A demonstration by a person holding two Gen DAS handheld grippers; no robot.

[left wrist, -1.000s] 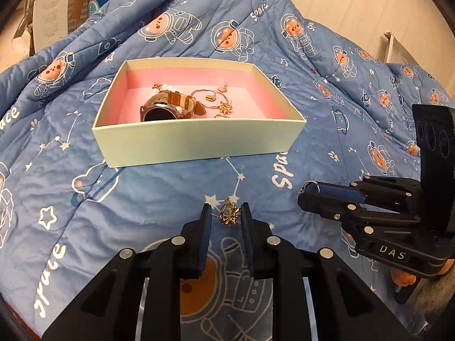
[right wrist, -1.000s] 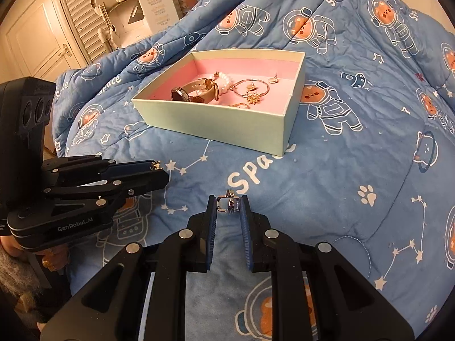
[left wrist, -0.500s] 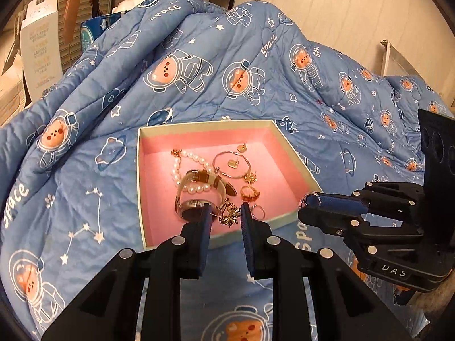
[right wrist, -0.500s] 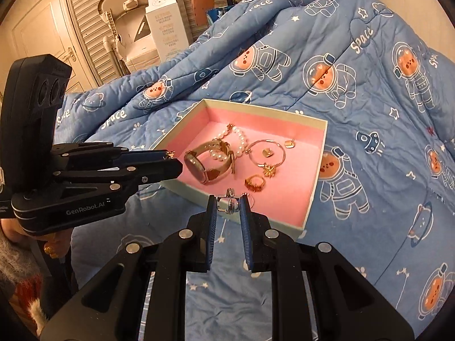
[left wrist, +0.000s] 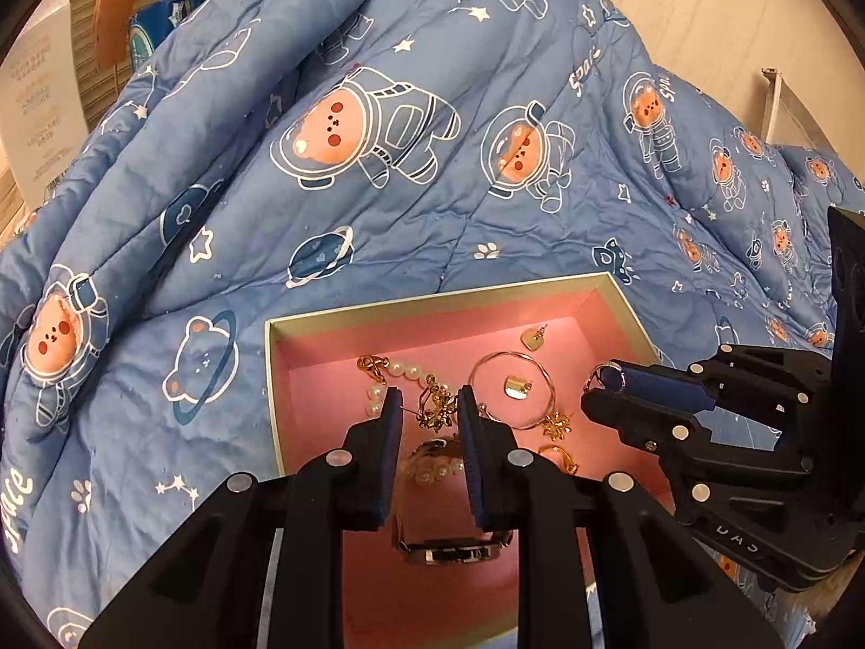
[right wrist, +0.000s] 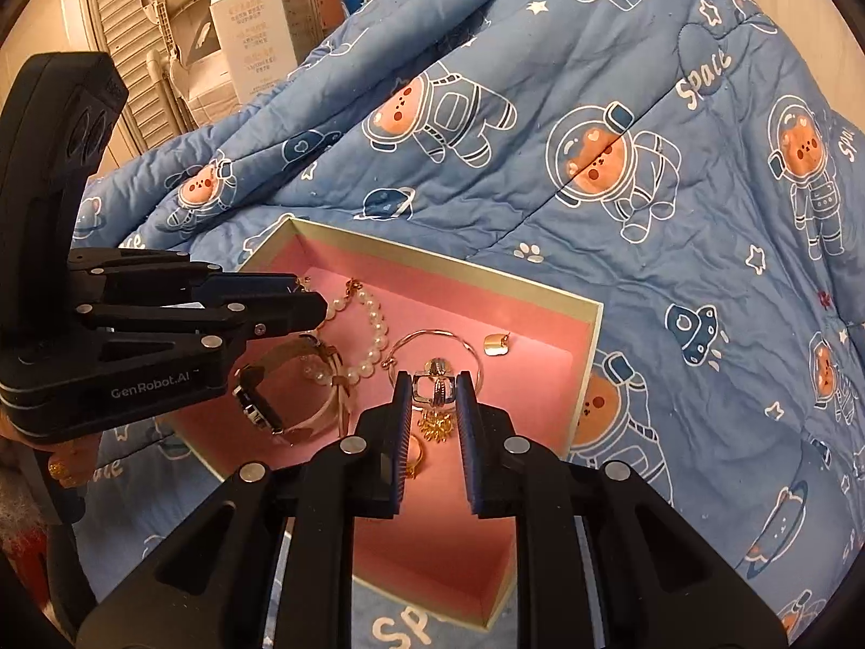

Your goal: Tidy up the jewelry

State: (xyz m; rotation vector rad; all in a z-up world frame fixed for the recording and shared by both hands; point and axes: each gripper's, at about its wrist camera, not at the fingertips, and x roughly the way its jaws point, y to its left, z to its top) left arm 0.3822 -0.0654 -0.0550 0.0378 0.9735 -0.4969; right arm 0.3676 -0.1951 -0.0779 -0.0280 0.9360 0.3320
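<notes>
A pale box with a pink lining (left wrist: 432, 300) (right wrist: 448, 265) lies on the blue quilt. Inside it are a watch (right wrist: 281, 395) (left wrist: 448, 546), a pearl bracelet (right wrist: 373, 330) (left wrist: 389, 373), a thin gold hoop (left wrist: 546, 378) (right wrist: 438, 338), a small gold charm (left wrist: 532, 338) (right wrist: 494, 346) and gold rings (left wrist: 559, 459). My left gripper (left wrist: 431, 414) hovers over the box, shut on a gold flower-shaped piece (left wrist: 435, 411). My right gripper (right wrist: 431, 392) is also above the box, shut on a silver ring (right wrist: 432, 386). Each gripper shows in the other's view, the right (left wrist: 603, 384) and the left (right wrist: 319, 305).
The blue space-bear quilt (left wrist: 378, 162) rises in folds behind the box. A white carton (right wrist: 254, 38) and slatted doors stand beyond the bed on the left. A wall (left wrist: 676, 0) runs along the far right side.
Both grippers have travelled forward from the quilt in front of the box to above its pink inside, each still holding its piece. The box now fills the lower part of both views.
</notes>
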